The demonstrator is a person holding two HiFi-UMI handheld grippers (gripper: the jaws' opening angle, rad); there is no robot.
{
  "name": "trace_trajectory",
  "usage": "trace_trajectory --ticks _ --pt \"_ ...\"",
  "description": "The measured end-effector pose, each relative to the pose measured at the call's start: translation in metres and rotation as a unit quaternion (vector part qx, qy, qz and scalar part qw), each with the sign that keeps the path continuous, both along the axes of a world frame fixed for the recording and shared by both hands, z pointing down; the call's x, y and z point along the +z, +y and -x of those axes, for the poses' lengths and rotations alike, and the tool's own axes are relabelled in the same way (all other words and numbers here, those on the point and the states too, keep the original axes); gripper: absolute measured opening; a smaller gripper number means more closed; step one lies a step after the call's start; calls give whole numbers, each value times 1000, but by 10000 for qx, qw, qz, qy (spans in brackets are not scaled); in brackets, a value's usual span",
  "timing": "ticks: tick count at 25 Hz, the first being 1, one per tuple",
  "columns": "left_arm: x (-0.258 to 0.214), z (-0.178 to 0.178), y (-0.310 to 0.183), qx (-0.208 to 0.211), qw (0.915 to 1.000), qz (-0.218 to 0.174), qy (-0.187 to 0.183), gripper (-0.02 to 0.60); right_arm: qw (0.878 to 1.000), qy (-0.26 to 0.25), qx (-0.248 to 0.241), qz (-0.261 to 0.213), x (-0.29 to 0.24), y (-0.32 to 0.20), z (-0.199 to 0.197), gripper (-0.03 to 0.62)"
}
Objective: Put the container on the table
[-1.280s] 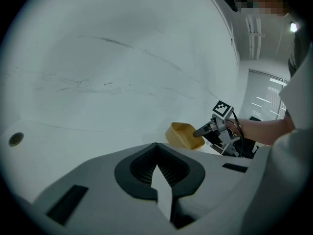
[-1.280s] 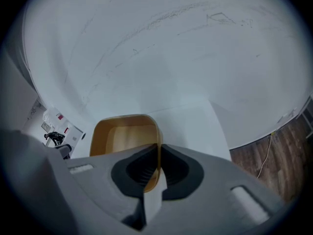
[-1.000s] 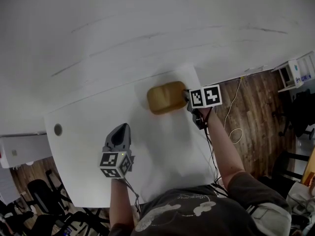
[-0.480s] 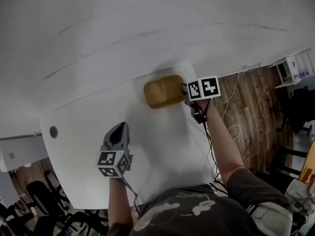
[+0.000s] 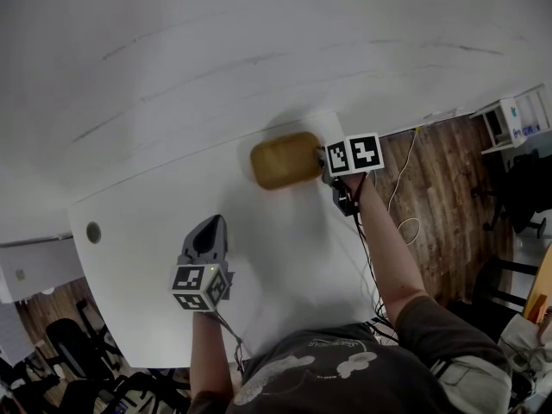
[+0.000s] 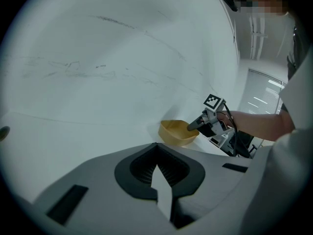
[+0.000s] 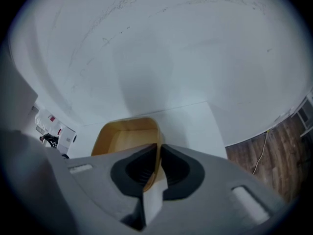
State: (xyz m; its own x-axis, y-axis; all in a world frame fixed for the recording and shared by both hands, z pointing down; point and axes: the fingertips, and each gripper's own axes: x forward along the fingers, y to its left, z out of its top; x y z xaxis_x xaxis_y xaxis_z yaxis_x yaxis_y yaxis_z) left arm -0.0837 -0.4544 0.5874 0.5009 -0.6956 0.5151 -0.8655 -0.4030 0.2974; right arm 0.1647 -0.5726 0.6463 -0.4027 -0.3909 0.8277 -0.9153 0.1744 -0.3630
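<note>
the yellow container is gripped by one side wall, which is pinched between the fingers of the right gripper. its open hollow is seen ahead and to the left of those fingers, near the far right corner of the white table. whether its base touches the tabletop cannot be told. the left gripper is held above the table with fingers pressed together and nothing between them. the container lies ahead and right of them, well apart.
</note>
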Motion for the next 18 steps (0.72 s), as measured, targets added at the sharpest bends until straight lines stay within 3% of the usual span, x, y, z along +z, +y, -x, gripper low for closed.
trace_trajectory --ticks 9,18 --pt "0 5 3 -63 10000 21 0 -3 9999 -9 -83 -120 -1 -3 6 25" --pt "-9 9 13 -130 9999 -14 13 -3 9990 -171 53 -404 -17 -1 2 74"
